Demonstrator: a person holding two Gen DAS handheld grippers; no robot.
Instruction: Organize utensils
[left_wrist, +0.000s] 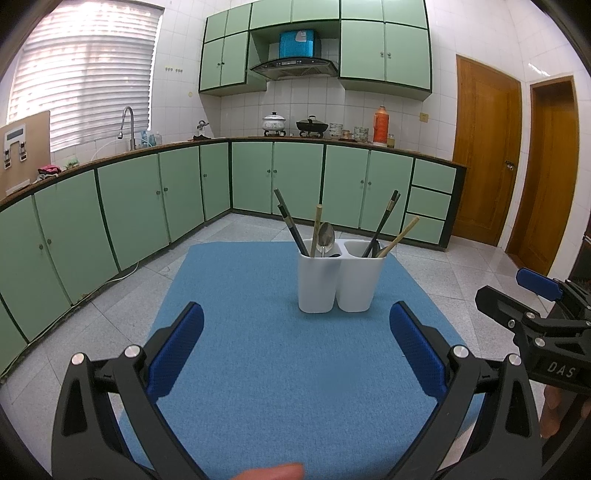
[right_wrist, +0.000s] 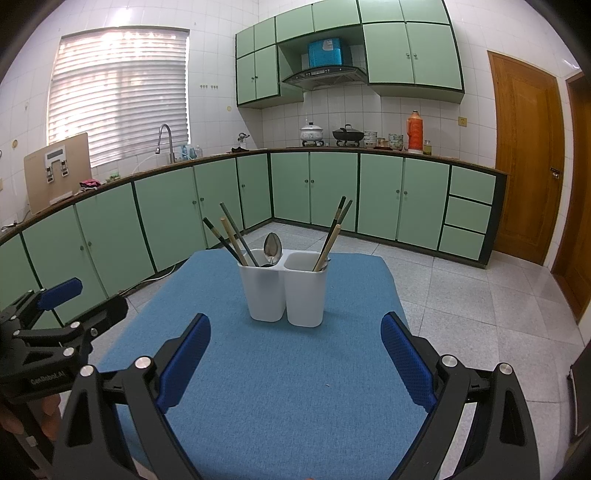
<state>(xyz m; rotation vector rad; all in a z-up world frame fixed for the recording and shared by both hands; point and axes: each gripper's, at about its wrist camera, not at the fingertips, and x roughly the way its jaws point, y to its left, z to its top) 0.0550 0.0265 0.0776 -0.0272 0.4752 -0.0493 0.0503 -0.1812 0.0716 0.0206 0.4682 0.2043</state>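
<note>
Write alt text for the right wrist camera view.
A white two-compartment plastic utensil holder stands on a blue cloth-covered table, holding dark and wooden chopsticks and a metal spoon. The open right tool frames it, empty, in a green-cabinet kitchen.

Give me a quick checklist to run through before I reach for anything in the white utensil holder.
1. Left claw open and empty: ok.
2. Right claw open and empty: ok.
3. Utensil holder upright on the blue mat: ok.
4. Path from both claws to the holder free of things: ok.
5. Spoon and chopsticks stick up above the rim, graspable: ok.
6. More utensils lower in the compartments: cannot tell.
</note>
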